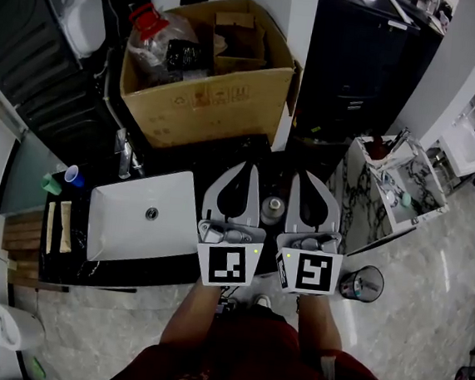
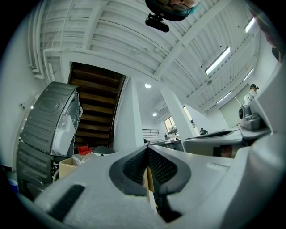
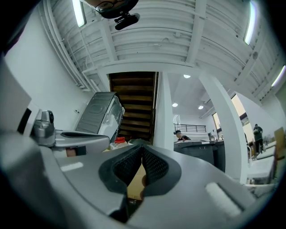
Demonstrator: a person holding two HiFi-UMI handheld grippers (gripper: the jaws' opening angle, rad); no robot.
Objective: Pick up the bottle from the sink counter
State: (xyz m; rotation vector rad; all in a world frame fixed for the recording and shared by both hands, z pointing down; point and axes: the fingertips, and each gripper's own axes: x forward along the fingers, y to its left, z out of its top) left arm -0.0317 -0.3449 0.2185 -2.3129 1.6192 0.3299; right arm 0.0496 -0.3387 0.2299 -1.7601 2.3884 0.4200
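Observation:
A small bottle (image 1: 273, 206) with a pale round cap stands on the dark sink counter (image 1: 129, 271), just right of the white basin (image 1: 125, 233); I see it from above. The two grippers hang side by side over the counter, with the bottle showing in the gap between their bodies. My left gripper (image 1: 244, 169) is shut with nothing in it. In the left gripper view its dark pads (image 2: 134, 167) meet at the tip. My right gripper (image 1: 302, 176) is shut and empty as well, its pads (image 3: 154, 165) closed together. Both gripper cameras look up and outward, so neither shows the bottle.
A large open cardboard box (image 1: 221, 100) holding a red-capped plastic jug (image 1: 152, 35) stands behind the counter. A faucet (image 1: 125, 156) and two small cups (image 1: 65, 178) are at the basin's far left. A mesh bin (image 1: 362, 282) and a white rack (image 1: 400, 192) stand on the floor at right.

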